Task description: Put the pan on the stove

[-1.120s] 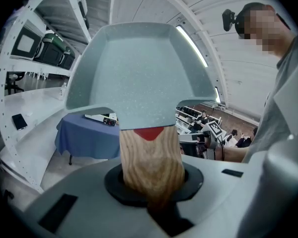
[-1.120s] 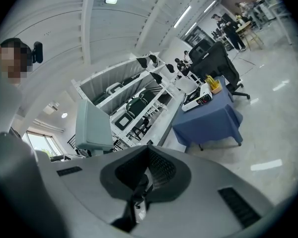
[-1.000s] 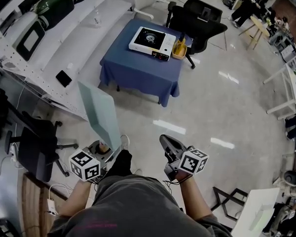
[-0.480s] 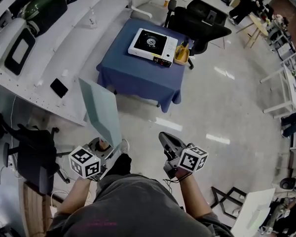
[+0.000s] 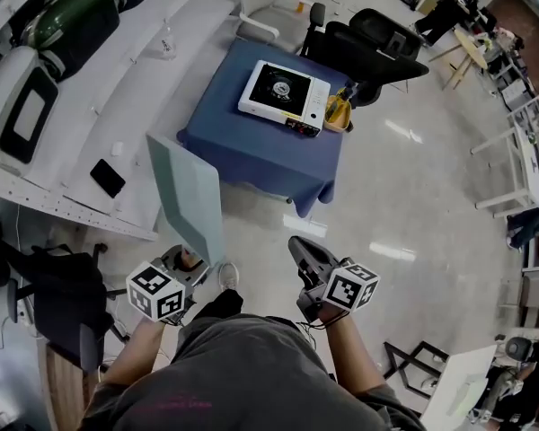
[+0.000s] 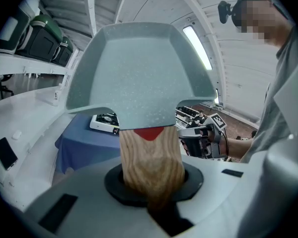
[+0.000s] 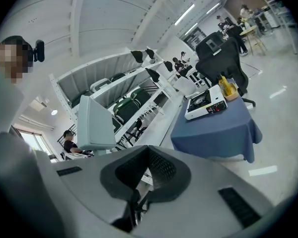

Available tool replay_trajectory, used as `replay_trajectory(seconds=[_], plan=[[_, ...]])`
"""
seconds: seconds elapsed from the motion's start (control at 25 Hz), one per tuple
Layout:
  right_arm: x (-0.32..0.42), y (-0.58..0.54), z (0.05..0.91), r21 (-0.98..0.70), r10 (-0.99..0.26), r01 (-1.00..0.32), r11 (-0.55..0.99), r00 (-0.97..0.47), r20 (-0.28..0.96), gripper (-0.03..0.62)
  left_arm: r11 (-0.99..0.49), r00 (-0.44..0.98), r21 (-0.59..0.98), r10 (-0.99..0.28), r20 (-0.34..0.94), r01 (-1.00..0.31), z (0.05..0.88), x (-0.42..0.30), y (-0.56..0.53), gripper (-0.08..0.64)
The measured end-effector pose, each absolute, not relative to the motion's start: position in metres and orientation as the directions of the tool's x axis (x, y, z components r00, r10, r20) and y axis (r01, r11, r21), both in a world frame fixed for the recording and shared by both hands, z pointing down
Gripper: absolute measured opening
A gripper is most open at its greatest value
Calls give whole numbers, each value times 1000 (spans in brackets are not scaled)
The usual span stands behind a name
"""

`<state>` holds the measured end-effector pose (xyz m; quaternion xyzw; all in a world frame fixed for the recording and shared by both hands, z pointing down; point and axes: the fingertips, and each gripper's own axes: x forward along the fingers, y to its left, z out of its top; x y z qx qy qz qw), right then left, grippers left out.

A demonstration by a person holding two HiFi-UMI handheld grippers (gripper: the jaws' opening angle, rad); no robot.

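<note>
Left gripper view alone shows jaws gripping the pan [image 6: 139,68] by its handle [image 6: 150,162].

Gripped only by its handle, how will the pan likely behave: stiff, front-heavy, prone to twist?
The pan looks rigid, so it probably will not flex. Its wide body stands well beyond the wooden handle clamped in the left gripper, so it is likely front-heavy and may twist. The rounded wood could slip a little.
</note>
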<state>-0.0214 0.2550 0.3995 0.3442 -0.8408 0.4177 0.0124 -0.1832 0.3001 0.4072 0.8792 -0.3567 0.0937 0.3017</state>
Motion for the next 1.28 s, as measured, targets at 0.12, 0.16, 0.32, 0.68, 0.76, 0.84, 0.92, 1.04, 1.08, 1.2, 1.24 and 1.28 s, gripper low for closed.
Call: replay_trajectory(seconds=[0.12,0.16,0.32,0.68,0.76,0.84,0.92,1.04,1.08,1.2,1.24,1.28], plan=[[-27,239,398,-692,-586,-596,407,-752,302,3,-570,731,459,-564,384,-681,407,-191,283,57],[-28,234,398,-691,-593,-600,404,-747,301,3,-573,732,457,-561,386,-680,407,-194,278,57],[-30,219,402,-695,-616,-611,379,-727,303,3,-583,738,453,-548,393,-675,408,-201,262,57],[-38,186,400,-687,-633,-624,372,-712,303,3,-588,745,459,-540,391,-666,409,-212,230,57],[-40,179,398,-681,-633,-628,377,-711,305,3,-590,746,458,-541,388,-665,407,-213,223,57],[-41,171,396,-664,-633,-639,388,-709,312,3,-592,746,455,-543,386,-666,406,-213,215,57],[-42,164,397,-650,-634,-648,397,-706,317,3,-591,743,451,-545,387,-669,407,-214,207,57],[-40,151,399,-647,-634,-649,399,-706,316,3,-584,739,454,-547,392,-673,410,-214,196,57],[-39,145,400,-647,-634,-650,400,-706,317,3,-581,738,456,-548,394,-674,411,-213,192,57],[-33,128,404,-651,-631,-647,396,-707,320,3,-572,734,460,-546,405,-679,414,-210,177,57],[-31,122,406,-654,-629,-645,395,-708,319,3,-570,732,459,-545,409,-681,415,-208,172,57],[-29,115,408,-657,-627,-643,394,-711,319,3,-568,730,458,-546,412,-684,417,-206,166,57]])
